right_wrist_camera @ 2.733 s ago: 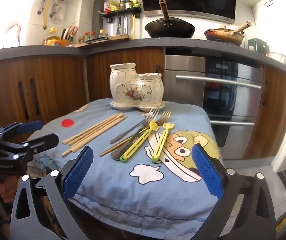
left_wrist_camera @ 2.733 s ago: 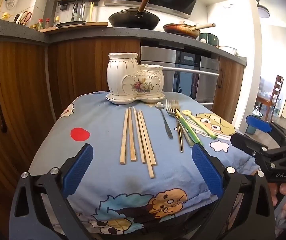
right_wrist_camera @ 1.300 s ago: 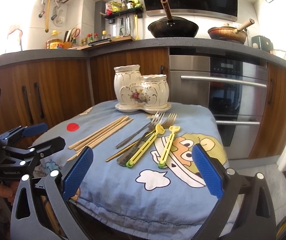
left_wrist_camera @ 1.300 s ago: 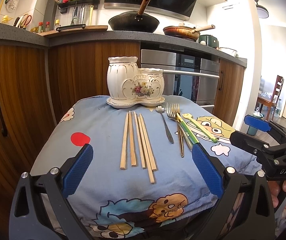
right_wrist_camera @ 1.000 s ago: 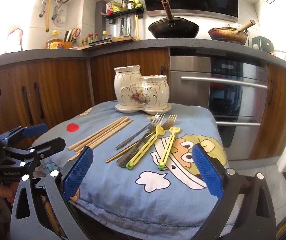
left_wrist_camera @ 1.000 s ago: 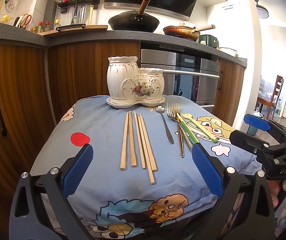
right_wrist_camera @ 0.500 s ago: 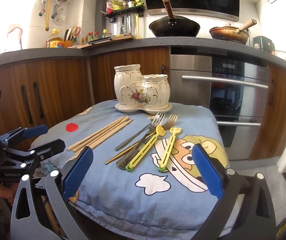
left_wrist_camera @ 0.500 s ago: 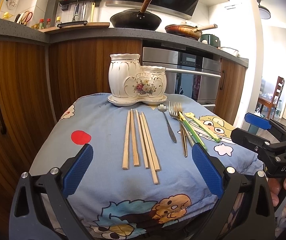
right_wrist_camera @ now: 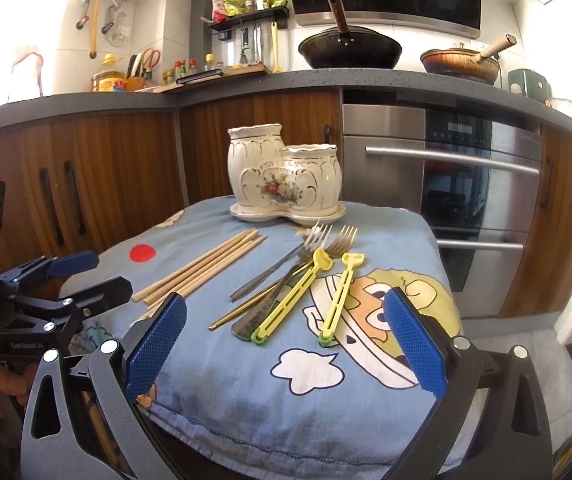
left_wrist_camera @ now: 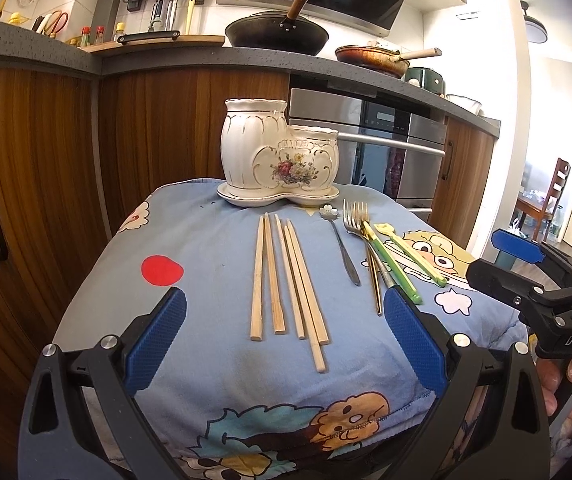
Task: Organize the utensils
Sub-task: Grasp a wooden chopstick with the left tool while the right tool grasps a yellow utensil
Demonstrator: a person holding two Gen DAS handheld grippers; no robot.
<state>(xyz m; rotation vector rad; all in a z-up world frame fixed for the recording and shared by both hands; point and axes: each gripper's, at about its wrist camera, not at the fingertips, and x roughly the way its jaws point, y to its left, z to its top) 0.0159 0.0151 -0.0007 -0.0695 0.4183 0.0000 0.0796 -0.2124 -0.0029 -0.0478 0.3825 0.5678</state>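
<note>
**Utensils loose on cloth, both grippers empty**

Left wrist view: left gripper [left_wrist_camera: 284, 338] is at 6 o'clock with fingers spread wide and nothing between them, above the near edge of the cloth [left_wrist_camera: 190, 248]. Holder [left_wrist_camera: 280, 154], a white two-cup ceramic piece on its own tray, stands upright at 12 o'clock on the far side of the cloth. Chopsticks [left_wrist_camera: 286, 280] lie side by side at centre, tips toward the holder, apart from it. Spoon [left_wrist_camera: 341, 244] lies just to their right at 1 o'clock. Forks [left_wrist_camera: 359, 220] lie beside the spoon, heads near the tray. Two green-yellow sticks [left_wrist_camera: 395, 258] lie at 2 o'clock, one overlapping the fork handles. Right gripper [left_wrist_camera: 519, 266] shows at 3 o'clock, fingers parted, empty, off the cloth edge.

Right wrist view: right gripper [right_wrist_camera: 284, 338] sits at 6 o'clock, fingers wide, gripping nothing. Holder [right_wrist_camera: 286, 174] is at 12 o'clock. Chopsticks [right_wrist_camera: 202, 268] run from 9 o'clock toward centre. Forks [right_wrist_camera: 327, 240] and sticks [right_wrist_camera: 317, 296] lie at centre, overlapping. Left gripper [right_wrist_camera: 86, 276] is at 9 o'clock, fingers parted, empty, near the chopstick ends.
</note>
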